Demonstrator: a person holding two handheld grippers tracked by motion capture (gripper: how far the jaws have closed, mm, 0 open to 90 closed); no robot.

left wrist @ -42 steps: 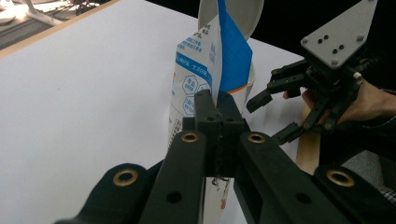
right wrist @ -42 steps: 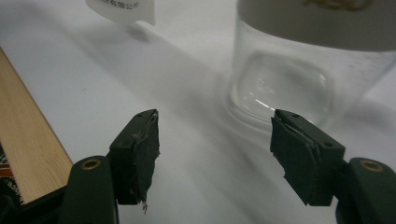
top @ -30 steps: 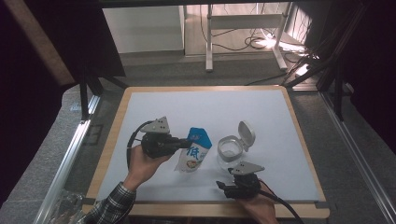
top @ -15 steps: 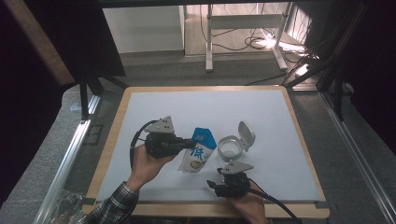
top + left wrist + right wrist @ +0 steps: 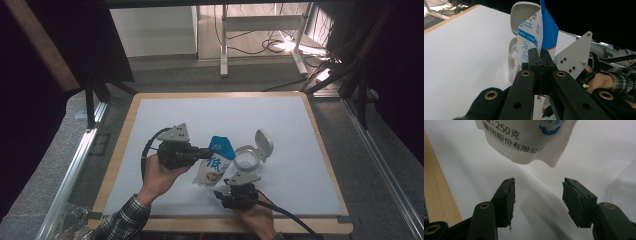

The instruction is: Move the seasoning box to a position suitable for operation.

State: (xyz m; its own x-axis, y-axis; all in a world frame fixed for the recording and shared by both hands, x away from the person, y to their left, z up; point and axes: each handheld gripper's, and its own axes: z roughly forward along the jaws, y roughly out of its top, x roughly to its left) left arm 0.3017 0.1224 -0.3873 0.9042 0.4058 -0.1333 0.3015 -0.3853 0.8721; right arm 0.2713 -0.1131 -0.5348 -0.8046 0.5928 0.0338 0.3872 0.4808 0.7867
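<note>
Left tongs [image 5: 206,153]: pressed together on the edge of the blue-and-white pouch [image 5: 216,162], holding it up over the table [image 5: 165,112].
Right tongs [image 5: 537,195]: spread but have just been closing; nothing between them, pouch bottom hanging just ahead.
Container [image 5: 247,159]: lid flipped open, just beside the pouch.
Done: pouch lifted, container opened.
Left: likely a second grip on the pouch, opening it and emptying it into the container.
</note>
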